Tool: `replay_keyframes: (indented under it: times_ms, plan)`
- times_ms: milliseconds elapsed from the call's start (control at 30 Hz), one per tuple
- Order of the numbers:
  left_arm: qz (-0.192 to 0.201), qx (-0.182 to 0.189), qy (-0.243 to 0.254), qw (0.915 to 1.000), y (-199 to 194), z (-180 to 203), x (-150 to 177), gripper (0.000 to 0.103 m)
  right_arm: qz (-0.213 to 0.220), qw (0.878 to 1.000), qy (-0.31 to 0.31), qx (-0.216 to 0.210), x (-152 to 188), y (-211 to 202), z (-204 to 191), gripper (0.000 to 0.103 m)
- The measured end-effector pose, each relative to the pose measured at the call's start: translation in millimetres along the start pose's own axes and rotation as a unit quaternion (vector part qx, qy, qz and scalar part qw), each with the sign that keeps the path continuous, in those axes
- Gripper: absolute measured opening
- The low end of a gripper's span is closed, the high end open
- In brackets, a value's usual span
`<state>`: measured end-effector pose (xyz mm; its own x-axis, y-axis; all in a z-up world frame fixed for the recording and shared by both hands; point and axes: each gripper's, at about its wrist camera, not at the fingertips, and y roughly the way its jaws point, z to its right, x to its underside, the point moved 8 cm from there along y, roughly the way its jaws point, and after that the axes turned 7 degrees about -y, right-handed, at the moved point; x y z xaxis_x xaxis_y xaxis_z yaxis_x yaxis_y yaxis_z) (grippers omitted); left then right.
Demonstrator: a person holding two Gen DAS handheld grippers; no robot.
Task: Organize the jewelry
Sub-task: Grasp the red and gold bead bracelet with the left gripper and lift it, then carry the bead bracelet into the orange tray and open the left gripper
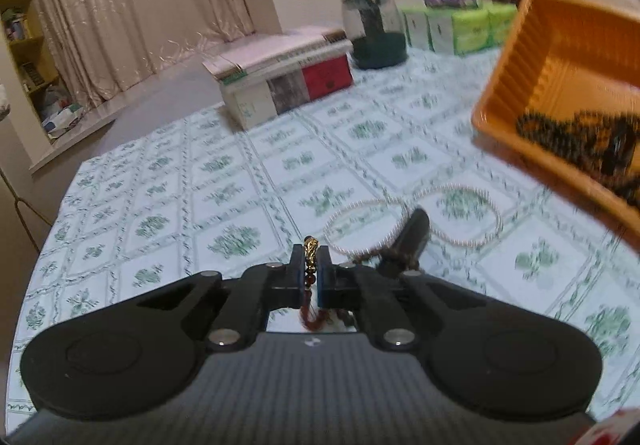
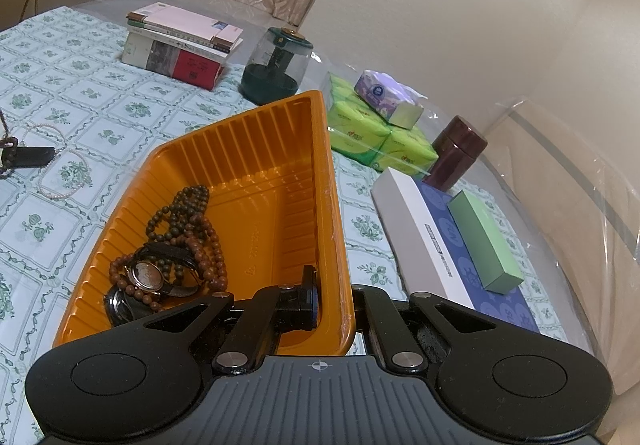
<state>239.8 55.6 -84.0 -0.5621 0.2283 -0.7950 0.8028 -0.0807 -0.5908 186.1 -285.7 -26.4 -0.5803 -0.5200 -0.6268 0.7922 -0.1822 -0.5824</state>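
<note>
Behind left gripper (image 1: 310, 265), beaded charm (image 1: 311, 249) mostly hidden (tassel blurred).

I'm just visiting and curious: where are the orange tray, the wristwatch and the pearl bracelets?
orange tray (image 2: 276, 149): right wrist view, ribbed inner wall.
wristwatch (image 2: 146, 273): right wrist view, round dial.
pearl bracelets (image 1: 460, 243): left wrist view, bead strand of the right loop.

We see the gold-and-red charm strand (image 1: 311, 259) hanging lifted, two pearl bracelets (image 1: 456, 215) flat on the surface, orange tray (image 2: 256, 149) tilted, holding bead strands (image 2: 188, 229) and a watch (image 2: 146, 277).
</note>
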Motion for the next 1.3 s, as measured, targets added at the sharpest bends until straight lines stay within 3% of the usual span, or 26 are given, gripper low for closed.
replay_keyframes:
  times_ms: [333,633,1033,1300]
  plan:
    - [0.024,0.027,-0.036,0.9987,-29.9,2.9,-30.7,0.005,0.001,1.000,-0.001,-0.001,-1.2,-1.9,-2.1,0.003]
    - [0.022,0.056,-0.051,0.9968,-34.8,25.9,-36.0,0.005,0.001,1.000,-0.002,-0.002,-1.4,-2.5,-2.6,0.003]
    - [0.019,0.113,-0.041,0.9926,-36.5,79.9,-43.7,0.005,-0.001,1.000,0.000,-0.003,-0.3,-1.2,-3.4,0.003]
    - [0.017,0.182,-0.037,0.9824,-40.6,137.8,-54.9,0.004,-0.004,1.000,0.006,-0.004,1.0,1.6,-1.5,0.004]
